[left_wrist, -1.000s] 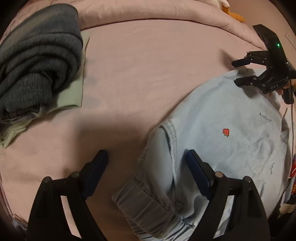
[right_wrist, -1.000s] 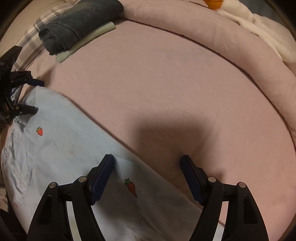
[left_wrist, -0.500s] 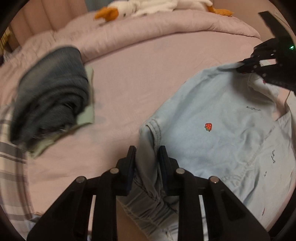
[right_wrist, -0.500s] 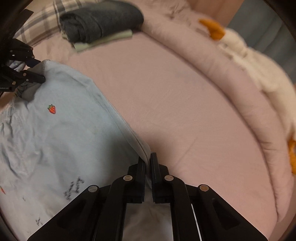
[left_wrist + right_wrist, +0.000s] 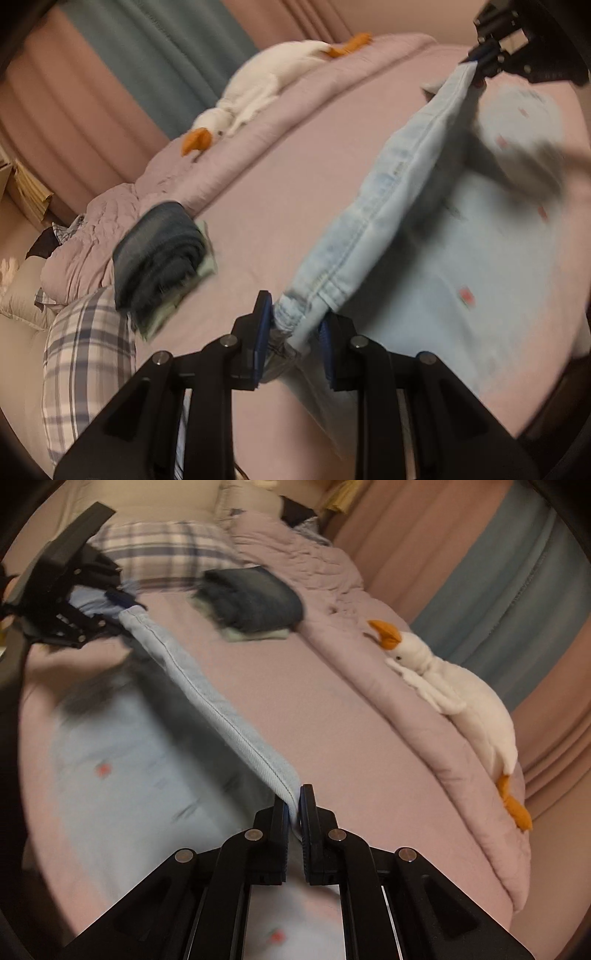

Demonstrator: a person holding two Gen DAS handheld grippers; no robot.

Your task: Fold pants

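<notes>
Light blue pants (image 5: 424,236) with small red prints are lifted off the pink bed (image 5: 280,192). Their upper edge is stretched taut between my two grippers, the rest hangs down to the bed, blurred. My left gripper (image 5: 293,325) is shut on the gathered waistband end. My right gripper (image 5: 294,805) is shut on the other end of that seam edge (image 5: 221,709). Each gripper shows in the other's view: the right one at the top right (image 5: 517,48), the left one at the upper left (image 5: 62,602).
A stack of folded dark clothes (image 5: 162,254) on a pale green piece lies on the bed near a plaid pillow (image 5: 85,354). A white plush goose (image 5: 454,698) lies along the rumpled pink duvet (image 5: 388,657). Curtains hang behind the bed.
Both grippers closed on the pants' edge, then lifted it off the bed. The edge is now pulled taut between them and both views have tilted up toward the curtains.
</notes>
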